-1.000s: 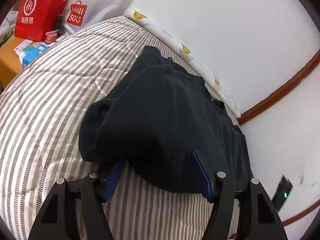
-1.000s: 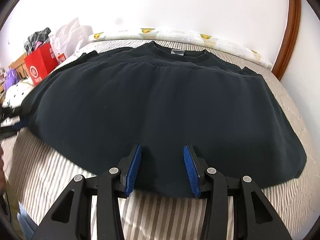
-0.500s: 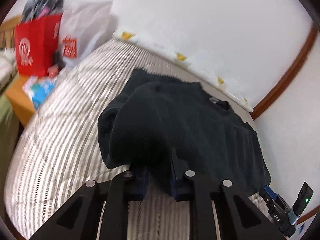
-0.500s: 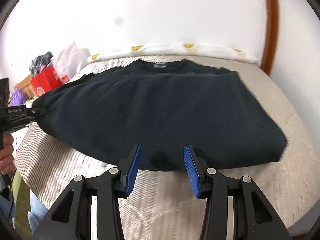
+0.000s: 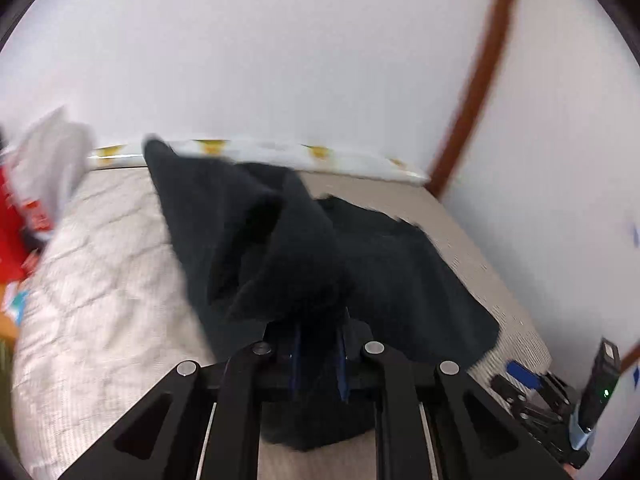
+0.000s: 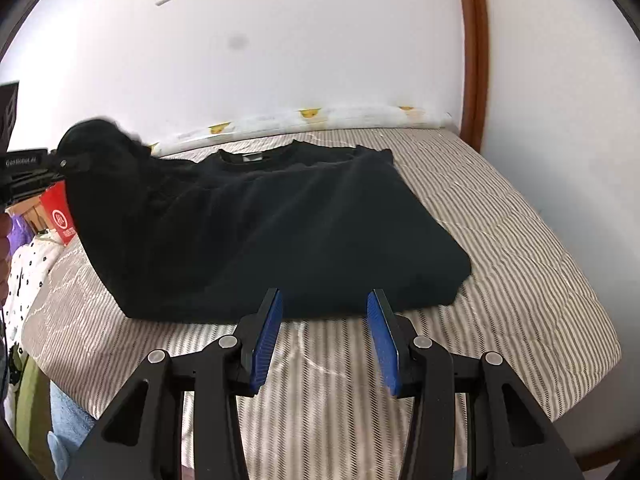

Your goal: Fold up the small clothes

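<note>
Nearest in the right wrist view, the right tongs [image 6: 324, 332] stand partly open with nothing between the blue pads, just short of the near hem of the black sweatshirt [image 6: 304, 236]. The sweatshirt lies on the striped bed [image 6: 500, 280], neckline far. At its left, the left tongs [image 5: 318, 344] are closing, pinched on a raised bunch of its fabric. A red bag [image 6: 60, 216] sits far left.
</note>
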The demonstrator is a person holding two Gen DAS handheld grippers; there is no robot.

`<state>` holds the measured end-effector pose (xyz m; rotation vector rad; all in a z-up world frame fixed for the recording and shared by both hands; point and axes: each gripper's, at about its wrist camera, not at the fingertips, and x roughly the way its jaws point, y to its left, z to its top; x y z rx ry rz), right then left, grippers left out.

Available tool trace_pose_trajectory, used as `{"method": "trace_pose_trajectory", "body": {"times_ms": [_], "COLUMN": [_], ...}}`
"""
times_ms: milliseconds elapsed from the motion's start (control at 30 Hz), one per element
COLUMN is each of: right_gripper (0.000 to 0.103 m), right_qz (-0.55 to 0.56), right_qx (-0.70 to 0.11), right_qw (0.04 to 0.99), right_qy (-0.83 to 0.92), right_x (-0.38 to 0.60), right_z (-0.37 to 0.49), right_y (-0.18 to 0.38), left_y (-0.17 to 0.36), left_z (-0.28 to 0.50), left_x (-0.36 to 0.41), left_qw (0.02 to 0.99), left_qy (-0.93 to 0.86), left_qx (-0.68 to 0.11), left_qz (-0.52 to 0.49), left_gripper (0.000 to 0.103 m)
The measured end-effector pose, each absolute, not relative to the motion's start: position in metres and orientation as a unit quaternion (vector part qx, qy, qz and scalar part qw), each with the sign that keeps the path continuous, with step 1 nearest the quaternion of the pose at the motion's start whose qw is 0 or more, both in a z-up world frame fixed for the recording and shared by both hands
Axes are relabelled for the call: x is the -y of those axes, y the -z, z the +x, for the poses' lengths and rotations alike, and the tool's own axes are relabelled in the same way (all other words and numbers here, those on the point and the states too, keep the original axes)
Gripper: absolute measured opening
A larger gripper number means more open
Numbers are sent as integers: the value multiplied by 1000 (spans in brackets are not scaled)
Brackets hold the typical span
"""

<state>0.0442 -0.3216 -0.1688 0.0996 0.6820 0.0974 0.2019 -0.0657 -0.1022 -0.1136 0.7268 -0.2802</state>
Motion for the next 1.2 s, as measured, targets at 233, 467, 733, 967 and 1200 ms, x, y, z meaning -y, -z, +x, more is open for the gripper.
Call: {"method": "trace_pose_trajectory", "body": {"times_ms": [233, 467, 733, 967, 1200], "right_gripper": [44, 48, 68, 68, 67], "right_qz": [74, 78, 91, 127, 193], "right_qx": [-353, -350, -344, -370, -395], "right_qw": [932, 931, 925, 905, 885], "right_qy": [-43, -67, -134, -170, -154], "right_x": [338, 332, 289, 246, 233], "right_z": [47, 57, 88, 121, 181], "right_y": [183, 172, 149, 165, 194], "left_y": [156, 166, 157, 199, 214], "left_z": [222, 219, 174, 155, 162], "left_x": [126, 123, 58, 11, 17], "left_qw": [887, 860, 888, 876, 868], "left_qy": [198, 243, 209, 194, 211], "left_qx": [-417, -448, -409, -441, -446], "left_qz": [-31, -31, -2, -27, -51], "left_gripper": [13, 35, 65, 71, 71]}}
